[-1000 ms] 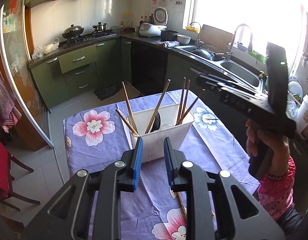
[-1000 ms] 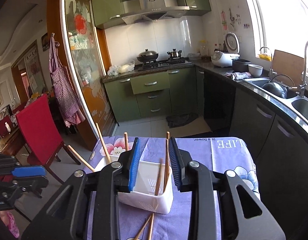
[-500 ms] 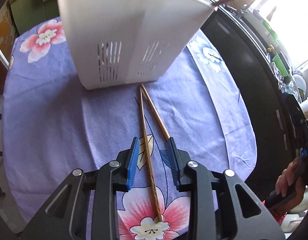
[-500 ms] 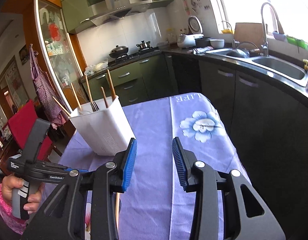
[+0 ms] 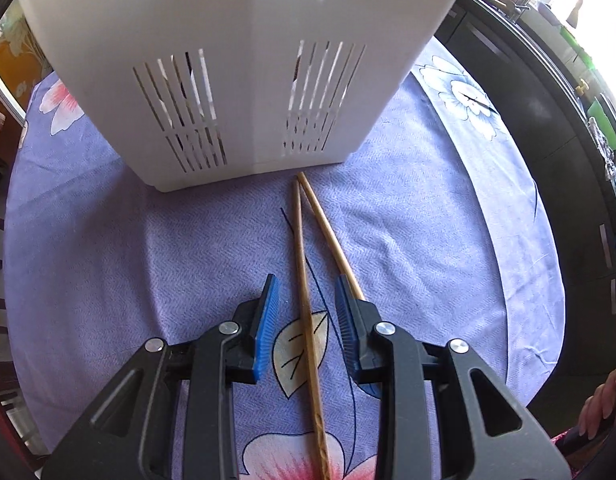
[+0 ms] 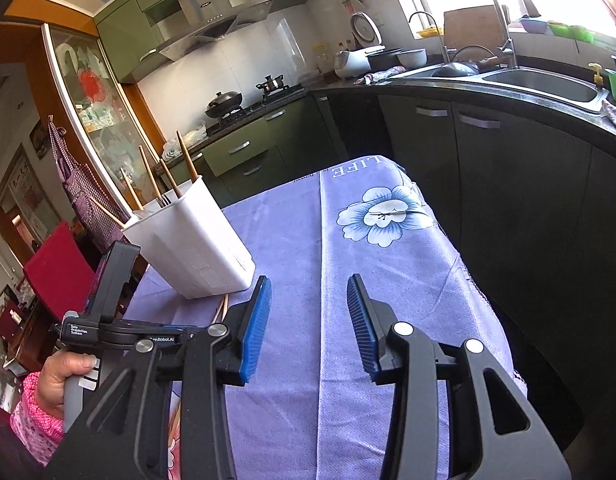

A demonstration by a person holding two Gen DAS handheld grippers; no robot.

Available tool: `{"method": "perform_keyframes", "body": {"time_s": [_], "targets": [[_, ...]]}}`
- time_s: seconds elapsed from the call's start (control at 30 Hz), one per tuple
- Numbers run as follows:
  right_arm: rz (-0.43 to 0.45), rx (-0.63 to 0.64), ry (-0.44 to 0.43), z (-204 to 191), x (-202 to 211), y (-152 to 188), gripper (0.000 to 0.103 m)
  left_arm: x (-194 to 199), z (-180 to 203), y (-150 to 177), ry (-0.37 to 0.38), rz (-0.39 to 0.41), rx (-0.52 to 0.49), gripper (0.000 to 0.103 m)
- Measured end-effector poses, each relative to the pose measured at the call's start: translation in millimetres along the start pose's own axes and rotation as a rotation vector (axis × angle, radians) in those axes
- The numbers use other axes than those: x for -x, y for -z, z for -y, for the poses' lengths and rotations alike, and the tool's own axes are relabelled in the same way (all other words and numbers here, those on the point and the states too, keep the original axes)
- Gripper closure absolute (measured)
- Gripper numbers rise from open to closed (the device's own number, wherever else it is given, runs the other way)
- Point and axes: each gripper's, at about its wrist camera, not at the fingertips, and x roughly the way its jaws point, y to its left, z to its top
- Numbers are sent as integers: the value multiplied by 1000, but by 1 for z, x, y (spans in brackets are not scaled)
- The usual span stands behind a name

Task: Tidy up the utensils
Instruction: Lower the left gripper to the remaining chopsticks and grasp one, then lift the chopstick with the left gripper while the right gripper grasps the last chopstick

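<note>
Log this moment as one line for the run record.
left tongs: open, straddling one chopstick | second chopstick: on tablecloth, partly under right finger | right tongs: open, empty | white utensil holder: upright

A purple floral tablecloth (image 6: pixel 292 240) covers the table; a stainless steel sink (image 6: pixel 540 84) sits under a curved chrome faucet (image 6: pixel 504 8); a red chair (image 6: pixel 56 272) stands nearby.

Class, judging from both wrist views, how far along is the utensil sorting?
Done: several chopsticks stand in the white holder. In hand: nothing; the open left gripper straddles one loose chopstick. Left: both table chopsticks, including the second. The right gripper is open, idle.
</note>
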Motion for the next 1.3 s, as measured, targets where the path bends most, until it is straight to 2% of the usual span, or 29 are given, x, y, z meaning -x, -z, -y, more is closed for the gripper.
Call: {"method": "perform_keyframes", "body": {"time_s": [0.1, 0.3, 0.43, 0.63, 0.7, 0.73, 0.9, 1.17, 1.3], "targets": [[-2, -10, -7, 1, 0, -1, 63, -3, 6, 1, -23, 3, -19, 78], [-10, -16, -14, 1, -1, -4, 63, -5, 15, 5, -97, 32, -63, 89], [-20, -18, -18, -1, -4, -5, 61, -6, 12, 4, -94, 35, -65, 96], [-35, -7, -17, -7, -9, -6, 61, 4, -3, 9, -64, 47, -55, 97], [-60, 15, -17, -14, -16, -4, 57, 13, -10, 12, -52, 69, -49, 97], [-79, 34, -17, -18, -20, -4, 55, 19, -13, 14, -50, 81, -45, 97], [-166, 130, -26, -49, -53, 8, 55, 50, -31, 23, -18, 161, -18, 97], [-295, 273, -24, -99, -117, 28, 55, 98, -64, 41, -22, 286, 18, 97], [-343, 361, -26, -126, -146, 38, 60, 115, -72, 52, -22, 325, 21, 97]]}}
